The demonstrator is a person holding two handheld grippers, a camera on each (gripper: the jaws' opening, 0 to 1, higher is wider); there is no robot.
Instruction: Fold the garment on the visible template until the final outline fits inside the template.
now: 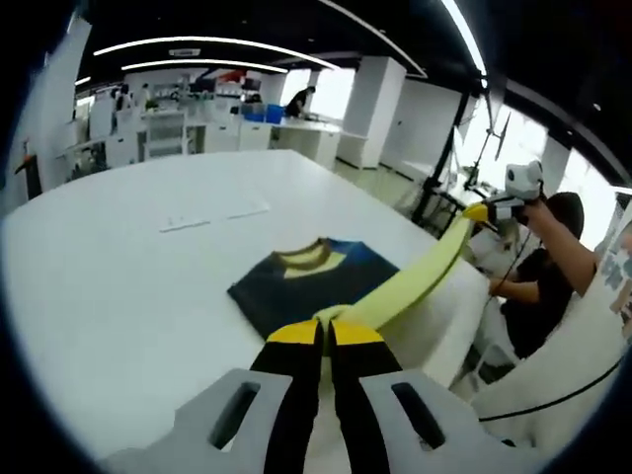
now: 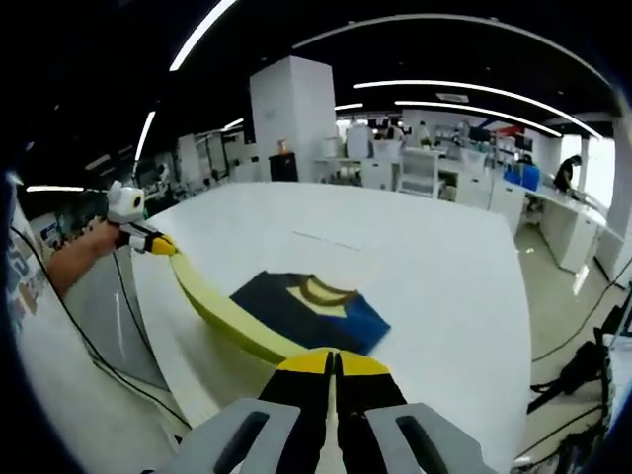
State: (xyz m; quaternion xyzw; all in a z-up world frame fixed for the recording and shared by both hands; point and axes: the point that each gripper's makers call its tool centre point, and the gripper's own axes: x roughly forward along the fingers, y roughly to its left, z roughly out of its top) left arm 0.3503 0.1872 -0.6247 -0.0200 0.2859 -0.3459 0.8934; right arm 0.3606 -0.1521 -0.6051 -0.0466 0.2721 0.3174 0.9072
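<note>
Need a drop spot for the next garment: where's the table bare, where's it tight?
Bare: the white table between the folded dark garment and the paper sheets, and beyond those sheets. In the right gripper view, the tabletop right of the garment is free too. Tight: the near edge, where the yellow garment stretches between left tool and right tool.

Left hand-held gripper [image 1: 327, 333] and right hand-held gripper [image 2: 333, 362] both clamped, held well apart.
</note>
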